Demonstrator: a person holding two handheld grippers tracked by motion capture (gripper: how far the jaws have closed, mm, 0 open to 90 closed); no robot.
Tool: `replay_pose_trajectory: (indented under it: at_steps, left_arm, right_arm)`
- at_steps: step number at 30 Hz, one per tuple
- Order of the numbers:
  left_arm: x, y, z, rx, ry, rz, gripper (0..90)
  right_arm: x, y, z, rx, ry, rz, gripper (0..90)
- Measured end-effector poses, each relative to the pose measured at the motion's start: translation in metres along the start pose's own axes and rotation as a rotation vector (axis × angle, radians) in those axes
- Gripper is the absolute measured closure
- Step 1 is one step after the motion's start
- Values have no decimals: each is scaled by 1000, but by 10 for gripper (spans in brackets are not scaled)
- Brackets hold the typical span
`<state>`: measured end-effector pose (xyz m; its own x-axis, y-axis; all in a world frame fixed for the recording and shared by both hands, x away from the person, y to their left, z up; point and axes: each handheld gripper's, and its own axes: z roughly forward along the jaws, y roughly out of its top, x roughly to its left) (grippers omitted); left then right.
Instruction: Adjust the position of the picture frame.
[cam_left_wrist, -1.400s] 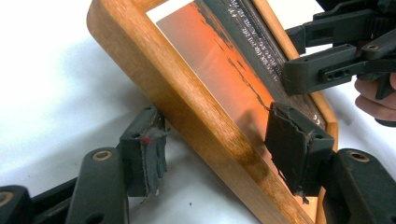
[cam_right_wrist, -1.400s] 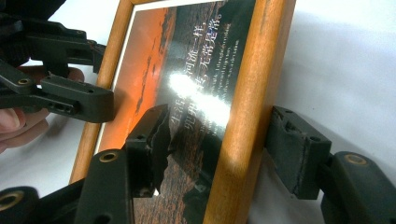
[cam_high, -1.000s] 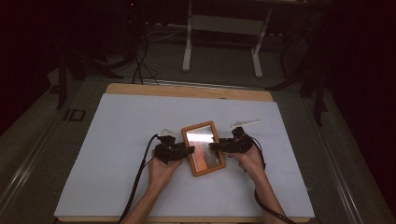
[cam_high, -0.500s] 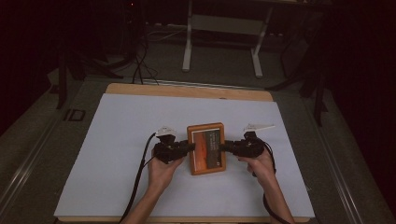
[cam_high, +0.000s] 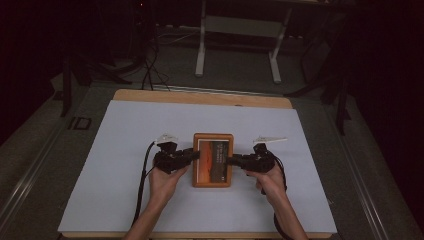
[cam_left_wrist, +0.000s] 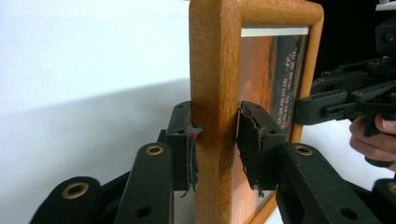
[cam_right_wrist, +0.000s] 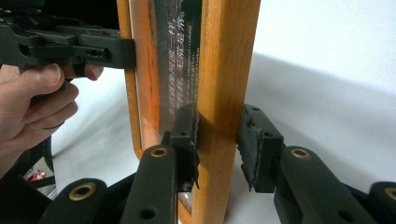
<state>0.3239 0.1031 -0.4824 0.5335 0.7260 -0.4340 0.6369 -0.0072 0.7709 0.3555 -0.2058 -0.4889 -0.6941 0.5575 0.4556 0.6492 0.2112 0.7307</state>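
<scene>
A wooden picture frame with an orange print under glass sits between my two grippers over the white sheet. My left gripper grips its left side rail. In the left gripper view both pads press on the wood of the frame. My right gripper has just closed on the right side rail. In the right gripper view one pad lies on the glass side and the other on the back of the frame. Each view shows the other gripper across the frame: right gripper, left gripper.
A white sheet covers most of the wooden table. Behind the table stands a white metal stand on a dark floor with cables. A cable trails from each gripper toward the near edge.
The frame has turned from a slant, with glare on its glass, to square with the table. Both grippers' jaws have closed on its side rails, and both hands have shifted slightly.
</scene>
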Motion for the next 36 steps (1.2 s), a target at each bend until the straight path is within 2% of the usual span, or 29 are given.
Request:
replay_pose_trajectory:
  at_steps: [8,14,16,20,24,25,28,33,36]
  left_arm:
    - [7,-5,-4,10,16,-32,667]
    - [12,-5,-2,11,6,-59,667]
    - [14,-4,1,11,4,-80,664]
    - [16,-5,8,9,25,-82,638]
    - [21,-6,14,12,21,-105,623]
    - [22,-5,16,16,23,-116,615]
    - [25,-6,23,26,37,-130,591]
    - [34,-7,31,40,24,-179,580]
    - [40,-7,38,64,18,-213,571]
  right_arm:
    - [4,-1,11,28,3,34,685]
    - [2,0,13,30,8,60,685]
    - [-1,0,15,29,6,77,684]
    - [-3,0,19,27,-18,96,678]
    - [-4,1,22,39,-37,106,666]
    - [-8,0,24,38,-32,129,662]
    - [-13,0,28,43,-34,156,647]
    - [-20,-1,34,55,-31,197,632]
    - [-24,-2,38,68,-34,218,617]
